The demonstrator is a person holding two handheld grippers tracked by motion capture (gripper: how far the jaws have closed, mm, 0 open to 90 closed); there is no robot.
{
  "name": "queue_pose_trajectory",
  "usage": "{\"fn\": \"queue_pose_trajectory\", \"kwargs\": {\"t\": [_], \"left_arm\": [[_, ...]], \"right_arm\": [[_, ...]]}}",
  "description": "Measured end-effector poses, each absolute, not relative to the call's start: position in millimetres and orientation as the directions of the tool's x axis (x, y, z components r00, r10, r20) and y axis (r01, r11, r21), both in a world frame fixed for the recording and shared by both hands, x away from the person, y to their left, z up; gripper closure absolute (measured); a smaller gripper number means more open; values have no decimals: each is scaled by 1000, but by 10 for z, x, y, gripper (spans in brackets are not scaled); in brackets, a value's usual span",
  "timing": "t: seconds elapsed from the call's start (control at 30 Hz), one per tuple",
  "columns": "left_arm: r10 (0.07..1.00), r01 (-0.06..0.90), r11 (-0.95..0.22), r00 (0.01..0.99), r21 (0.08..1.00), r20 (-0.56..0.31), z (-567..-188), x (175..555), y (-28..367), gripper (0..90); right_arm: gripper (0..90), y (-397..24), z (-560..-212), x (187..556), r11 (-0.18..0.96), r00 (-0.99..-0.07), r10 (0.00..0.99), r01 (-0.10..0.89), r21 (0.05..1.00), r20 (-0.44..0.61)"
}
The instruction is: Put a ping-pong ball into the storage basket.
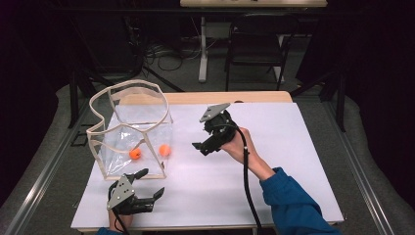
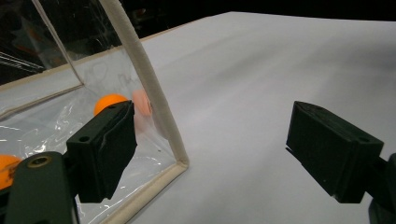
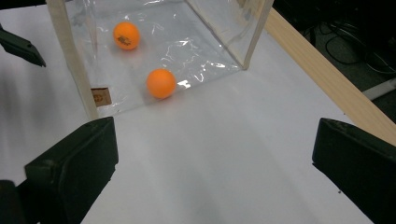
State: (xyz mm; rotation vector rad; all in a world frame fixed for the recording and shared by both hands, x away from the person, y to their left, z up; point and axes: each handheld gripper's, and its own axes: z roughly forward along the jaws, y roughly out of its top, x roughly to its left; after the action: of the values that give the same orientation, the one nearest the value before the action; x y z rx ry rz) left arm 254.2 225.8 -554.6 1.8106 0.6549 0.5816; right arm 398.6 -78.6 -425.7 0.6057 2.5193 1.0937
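A clear plastic bag with cream trim stands open at the table's left. One orange ball lies inside it. A second orange ball rests at the bag's right wall; I cannot tell whether it is inside or outside. My left gripper is open just in front of the bag's near right corner, with nothing between its jaws. My right gripper hovers open to the right of the bag, pointing at it, also holding nothing. In the left gripper view, an orange ball shows through the plastic.
White sheet covers the table, with a bare wooden edge at the back. A small tan label sits on the bag's wall. A dark chair and a table leg stand beyond on the floor.
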Motion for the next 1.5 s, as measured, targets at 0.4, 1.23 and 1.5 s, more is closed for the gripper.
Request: {"fn": "queue_pose_trajectory", "kwargs": {"t": [0.4, 1.23, 1.5], "left_arm": [[680, 160, -278, 729, 947, 76, -5554, 2547, 2255, 159], [683, 161, -280, 726, 946, 79, -5551, 2547, 2255, 159], [678, 161, -286, 731, 945, 81, -5554, 2544, 2246, 159]], "right_arm": [[0, -1038, -4503, 3855, 636, -841, 526, 289, 715, -128], [0, -1563, -5011, 3522, 593, -791, 605, 374, 713, -89], [0, -1751, -5173, 3383, 556, -775, 628, 383, 738, -72]]}}
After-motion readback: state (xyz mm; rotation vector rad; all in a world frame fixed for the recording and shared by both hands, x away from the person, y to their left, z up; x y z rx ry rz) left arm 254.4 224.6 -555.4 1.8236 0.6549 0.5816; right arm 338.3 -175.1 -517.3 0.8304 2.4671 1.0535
